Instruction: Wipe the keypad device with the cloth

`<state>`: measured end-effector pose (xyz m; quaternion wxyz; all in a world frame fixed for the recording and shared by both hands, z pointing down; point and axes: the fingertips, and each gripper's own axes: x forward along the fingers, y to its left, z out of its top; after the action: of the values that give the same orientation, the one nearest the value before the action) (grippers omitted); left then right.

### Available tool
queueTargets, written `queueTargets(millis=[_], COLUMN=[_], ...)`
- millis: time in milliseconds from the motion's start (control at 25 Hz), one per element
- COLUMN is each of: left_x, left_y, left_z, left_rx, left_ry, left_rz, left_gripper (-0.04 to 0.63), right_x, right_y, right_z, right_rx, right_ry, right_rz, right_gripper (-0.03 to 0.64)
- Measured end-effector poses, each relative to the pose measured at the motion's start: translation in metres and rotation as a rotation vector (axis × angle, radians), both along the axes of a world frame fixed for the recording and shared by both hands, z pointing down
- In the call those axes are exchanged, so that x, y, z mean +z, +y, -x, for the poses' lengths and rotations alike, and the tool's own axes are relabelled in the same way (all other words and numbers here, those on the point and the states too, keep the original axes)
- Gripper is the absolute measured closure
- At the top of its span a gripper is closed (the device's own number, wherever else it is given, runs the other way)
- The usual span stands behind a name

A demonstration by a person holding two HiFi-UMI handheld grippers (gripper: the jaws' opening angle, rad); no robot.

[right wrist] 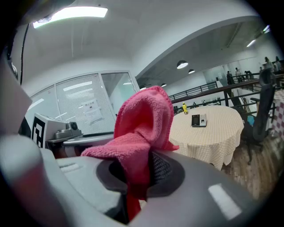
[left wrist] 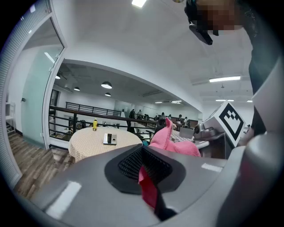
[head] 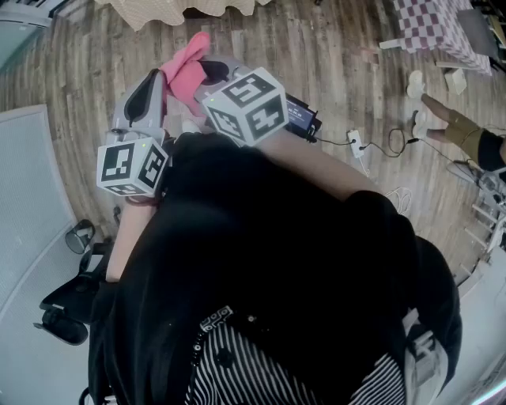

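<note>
Cloth point(right wrist: 142, 119) is hanging clenched in left gripper point(left wrist: 144, 170) and right gripper point(right wrist: 143, 172). Keypad point(right wrist: 199, 120) is sitting untouched on far table point(right wrist: 213, 139), wiping not yet starting.

Bright, even light falls from a ceiling strip point(right wrist: 71, 12) overhead — shadows faint, slight glare there. Both gripper views bend hard at the edges, corners black; the near cloth point(right wrist: 142, 128) is soft, everything far off sharper.

Bunched pink cloth point(right wrist: 142, 128) stands up; keypad device point(right wrist: 199, 120) lies flat on round table point(right wrist: 211, 138).
</note>
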<state>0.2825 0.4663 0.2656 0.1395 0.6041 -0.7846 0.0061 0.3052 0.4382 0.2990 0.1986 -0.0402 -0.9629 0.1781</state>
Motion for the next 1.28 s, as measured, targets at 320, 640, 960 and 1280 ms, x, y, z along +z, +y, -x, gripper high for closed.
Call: queueTargets(millis=[320, 640, 960, 1280], left_x=[-0.006, -0.005, -0.002, 0.003], left_y=[-0.019, -0.027, -0.029, -0.008], left_z=[-0.022, -0.028, -0.039, -0.013], left_rx=[0.085, 0.122, 0.116, 0.067], left_ry=[-0.121, -0.110, -0.115, -0.096], left_rz=[0.013, 0.022, 0.036, 0.046], left_gripper=[0.592, 0.592, 0.592, 0.592], right_x=[-0.001, -0.003, 0.001, 0.003], right_y=[-0.011, -0.018, -0.019, 0.002], right_z=[-0.010, -0.018, -0.028, -0.002], right_rx=[0.024, 0.041, 0.030, -0.023], right_ry=[-0.009, -0.032, -0.036, -0.027], right_rz=[0.007, 0.034, 0.090, 0.091], right_gripper=[0.554, 0.555, 0.555, 0.555])
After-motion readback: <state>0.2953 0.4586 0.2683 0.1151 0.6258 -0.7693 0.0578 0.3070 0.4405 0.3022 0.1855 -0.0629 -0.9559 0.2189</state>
